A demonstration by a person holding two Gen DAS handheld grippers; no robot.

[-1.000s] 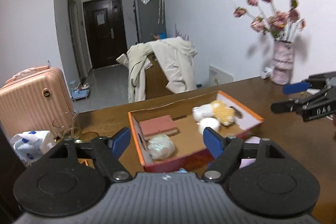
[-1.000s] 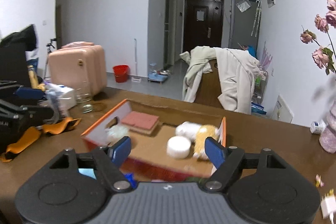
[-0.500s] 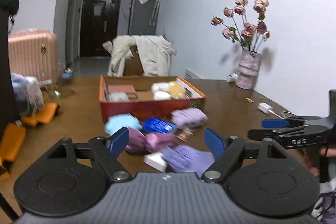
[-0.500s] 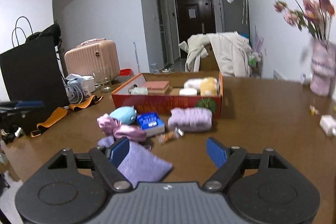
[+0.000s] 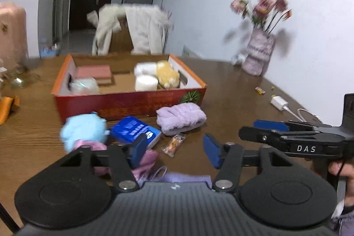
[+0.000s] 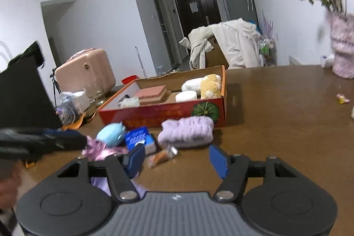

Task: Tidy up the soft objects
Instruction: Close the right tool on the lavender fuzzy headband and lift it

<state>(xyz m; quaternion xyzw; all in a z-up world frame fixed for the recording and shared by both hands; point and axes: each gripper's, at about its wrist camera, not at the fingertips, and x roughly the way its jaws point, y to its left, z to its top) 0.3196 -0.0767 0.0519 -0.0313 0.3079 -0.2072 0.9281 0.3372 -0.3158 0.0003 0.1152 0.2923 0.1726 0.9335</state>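
Observation:
A red cardboard box (image 5: pixel 124 101) (image 6: pixel 163 112) stands on the brown table and holds a pink pad, a white roll, and white and yellow plush pieces. In front of it lie a lilac fluffy roll (image 5: pixel 180 117) (image 6: pixel 187 131), a light blue plush (image 5: pixel 83 129) (image 6: pixel 110 133), a blue tissue pack (image 5: pixel 135 131) (image 6: pixel 139 139), a pink cloth (image 6: pixel 99 149) and a lilac cloth (image 5: pixel 183 177). My left gripper (image 5: pixel 176 150) is open and empty above these items. My right gripper (image 6: pixel 177 158) is open and empty, and it shows at the right of the left wrist view (image 5: pixel 287 136).
A snack wrapper (image 5: pixel 173 144) (image 6: pixel 162 155) lies between the fingers' line and the box. A vase of pink flowers (image 5: pixel 258 52) stands at the far right by the wall. A white charger (image 5: pixel 279 102) lies at right. A pink suitcase (image 6: pixel 86 71) and black bag stand left.
Both grippers have come closer to the items in front of the box, tilting down. Both stay open and empty.

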